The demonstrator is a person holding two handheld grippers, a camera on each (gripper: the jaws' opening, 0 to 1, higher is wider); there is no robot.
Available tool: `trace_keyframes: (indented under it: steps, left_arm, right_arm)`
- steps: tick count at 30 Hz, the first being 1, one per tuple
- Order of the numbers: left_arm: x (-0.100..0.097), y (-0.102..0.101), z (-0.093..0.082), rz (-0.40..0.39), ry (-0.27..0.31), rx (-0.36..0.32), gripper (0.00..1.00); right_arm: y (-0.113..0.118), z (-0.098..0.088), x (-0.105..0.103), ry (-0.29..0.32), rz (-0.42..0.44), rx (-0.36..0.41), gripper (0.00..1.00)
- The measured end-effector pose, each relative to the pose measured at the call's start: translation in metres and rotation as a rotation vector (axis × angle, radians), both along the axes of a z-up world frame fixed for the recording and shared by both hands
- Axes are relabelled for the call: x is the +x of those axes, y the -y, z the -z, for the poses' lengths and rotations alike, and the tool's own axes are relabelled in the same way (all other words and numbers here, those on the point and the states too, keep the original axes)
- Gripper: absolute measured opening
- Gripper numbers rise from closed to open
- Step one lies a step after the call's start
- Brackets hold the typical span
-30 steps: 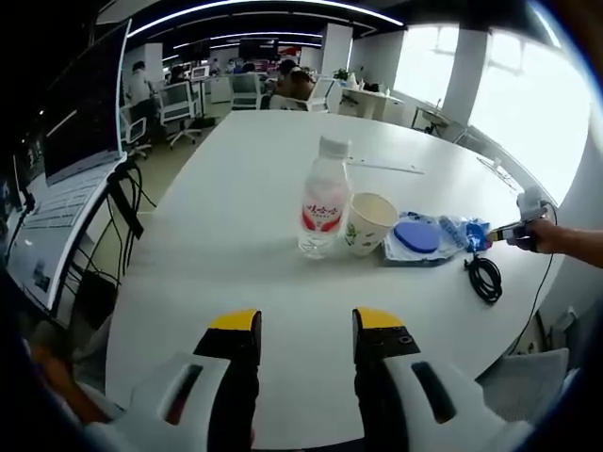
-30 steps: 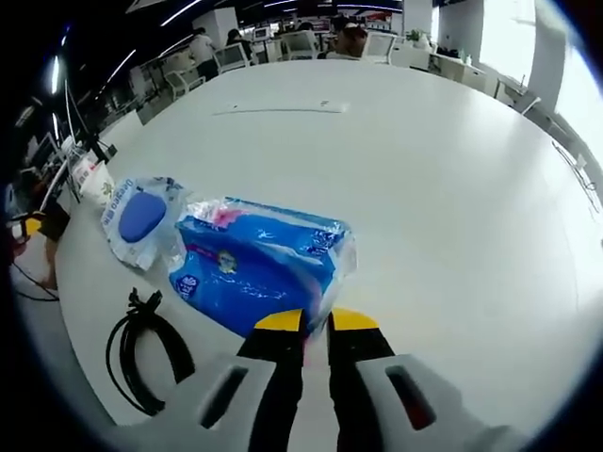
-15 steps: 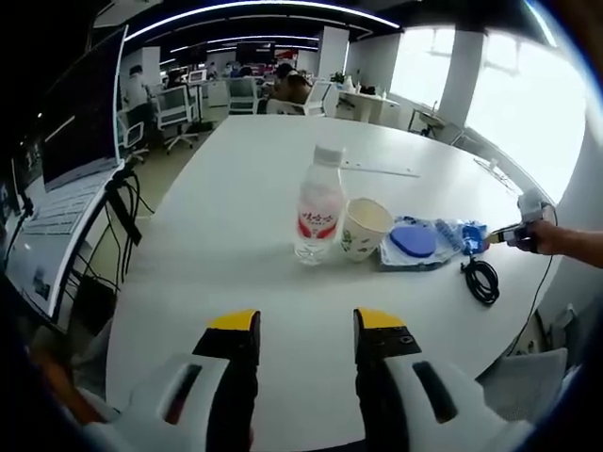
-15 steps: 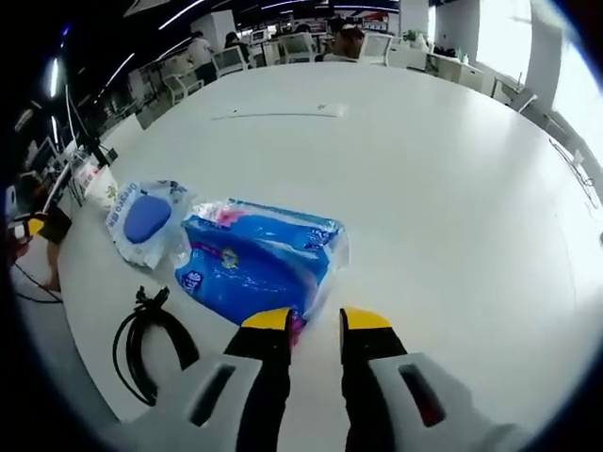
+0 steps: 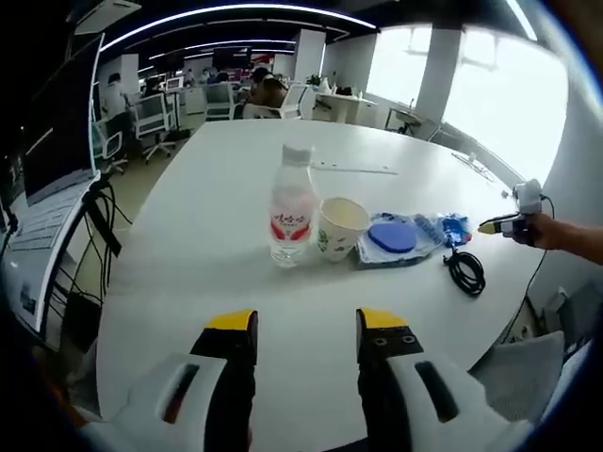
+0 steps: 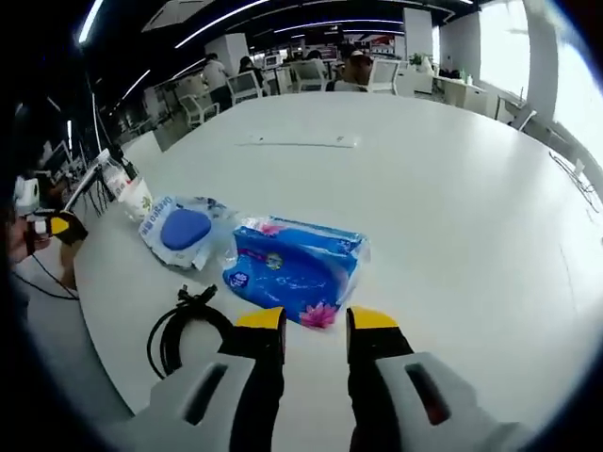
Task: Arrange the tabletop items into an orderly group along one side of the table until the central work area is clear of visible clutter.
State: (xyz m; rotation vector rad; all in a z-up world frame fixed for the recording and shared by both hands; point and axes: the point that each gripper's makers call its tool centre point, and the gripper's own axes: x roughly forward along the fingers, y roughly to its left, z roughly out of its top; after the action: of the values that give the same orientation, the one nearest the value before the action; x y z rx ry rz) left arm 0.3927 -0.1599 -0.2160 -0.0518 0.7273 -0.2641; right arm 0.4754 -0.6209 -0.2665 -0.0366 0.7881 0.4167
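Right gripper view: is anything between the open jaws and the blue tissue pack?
Nothing visible does. The right gripper sits open just short of the tissue pack, bare table between them; the coiled black cable lies off to one side.

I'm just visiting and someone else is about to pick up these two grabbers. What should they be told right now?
Left gripper: open, empty, short of the row.
Right gripper: open, empty, just short of the blue tissue pack.
Lined up near the table's edge: water bottle, paper cup, wipes pouch with the blue lid, tissue pack, coiled black cable.
Done: items are grouped; the centre looks clear.
Left: perhaps the long thin strip farther across.
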Motion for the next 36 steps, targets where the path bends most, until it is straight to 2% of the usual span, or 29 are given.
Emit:
trace_keyframes:
  steps: [3, 14, 21, 29, 36]
  left_arm:
    - [-0.002, 0.001, 0.0, 0.019, 0.007, 0.003, 0.42]
    - [-0.009, 0.003, -0.001, 0.063, 0.023, -0.005, 0.41]
    - [-0.011, 0.005, -0.002, 0.091, 0.029, -0.012, 0.41]
    - [-0.015, 0.014, 0.002, 0.125, 0.027, -0.022, 0.42]
    - [-0.018, 0.017, 0.006, 0.149, 0.019, -0.025, 0.42]
  right_arm:
    - [-0.012, -0.01, -0.008, 0.026, -0.044, 0.014, 0.26]
    - [-0.036, -0.028, -0.03, 0.066, -0.094, 0.035, 0.29]
    - [-0.072, -0.042, -0.051, 0.079, -0.218, 0.046, 0.33]
    - [-0.095, -0.043, -0.066, 0.075, -0.303, 0.053, 0.39]
    - [-0.107, -0.04, -0.075, 0.07, -0.341, 0.046, 0.4]
